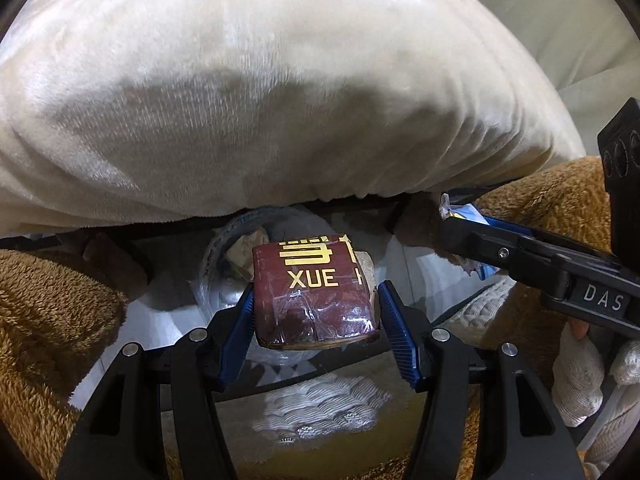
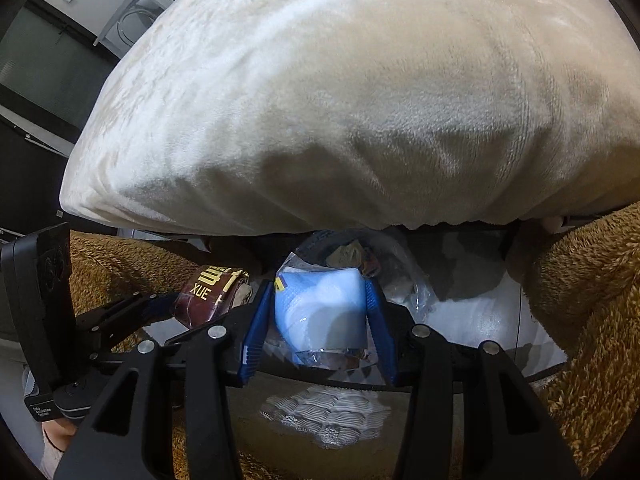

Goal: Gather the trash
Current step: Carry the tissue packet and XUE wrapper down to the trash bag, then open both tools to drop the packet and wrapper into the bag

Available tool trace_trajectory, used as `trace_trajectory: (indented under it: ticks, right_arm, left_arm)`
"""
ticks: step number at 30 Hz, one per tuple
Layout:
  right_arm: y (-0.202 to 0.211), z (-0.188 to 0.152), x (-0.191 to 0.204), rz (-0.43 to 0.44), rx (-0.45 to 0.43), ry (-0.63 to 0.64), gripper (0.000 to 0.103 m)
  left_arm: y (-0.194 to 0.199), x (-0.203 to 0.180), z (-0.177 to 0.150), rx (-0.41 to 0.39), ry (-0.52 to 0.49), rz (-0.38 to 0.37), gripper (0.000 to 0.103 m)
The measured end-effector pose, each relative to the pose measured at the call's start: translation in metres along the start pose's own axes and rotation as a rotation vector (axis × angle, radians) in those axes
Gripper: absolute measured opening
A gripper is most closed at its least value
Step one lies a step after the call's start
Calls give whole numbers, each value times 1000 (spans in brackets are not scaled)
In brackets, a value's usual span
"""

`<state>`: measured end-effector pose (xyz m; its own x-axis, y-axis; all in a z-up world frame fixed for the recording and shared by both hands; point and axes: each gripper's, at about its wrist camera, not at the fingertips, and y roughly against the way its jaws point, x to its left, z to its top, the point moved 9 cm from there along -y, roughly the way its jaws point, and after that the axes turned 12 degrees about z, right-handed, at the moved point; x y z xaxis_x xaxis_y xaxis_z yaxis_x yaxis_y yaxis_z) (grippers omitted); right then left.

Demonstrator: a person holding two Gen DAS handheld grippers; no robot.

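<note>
My left gripper [image 1: 316, 312] is shut on a dark red cigarette pack [image 1: 316, 300] with gold "XUE" lettering, wrapped in clear film. It also shows in the right wrist view [image 2: 208, 296], at the left. My right gripper [image 2: 320, 316] is shut on a blue and white plastic packet [image 2: 320, 304]; its tip shows in the left wrist view [image 1: 472, 240], at the right. Both grippers hang above a clear plastic bag [image 1: 224, 276] that holds crumpled scraps [image 2: 348, 256], below a cream pillow.
A big cream plush pillow [image 1: 280, 100] fills the upper half of both views. Brown fuzzy fabric [image 1: 48, 312] lies left and right. A glossy reflective surface [image 2: 480, 320] lies below, with a white patterned cloth [image 1: 320, 404] mirrored in it. A gloved hand [image 1: 580, 376] holds the right gripper.
</note>
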<state>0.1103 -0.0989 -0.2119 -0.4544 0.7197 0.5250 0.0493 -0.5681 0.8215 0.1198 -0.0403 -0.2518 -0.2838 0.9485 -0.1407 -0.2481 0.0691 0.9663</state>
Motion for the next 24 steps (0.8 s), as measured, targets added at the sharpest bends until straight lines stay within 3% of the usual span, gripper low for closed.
trace_trajectory:
  ticks: [13, 24]
  right_arm:
    - [-28, -5, -15, -31, 114, -90, 47]
    - [-37, -7, -17, -22, 144, -114, 48]
  left_arm:
    - [-15, 3, -9, 114, -8, 42, 59]
    - [-19, 6, -12, 142, 2, 49, 60]
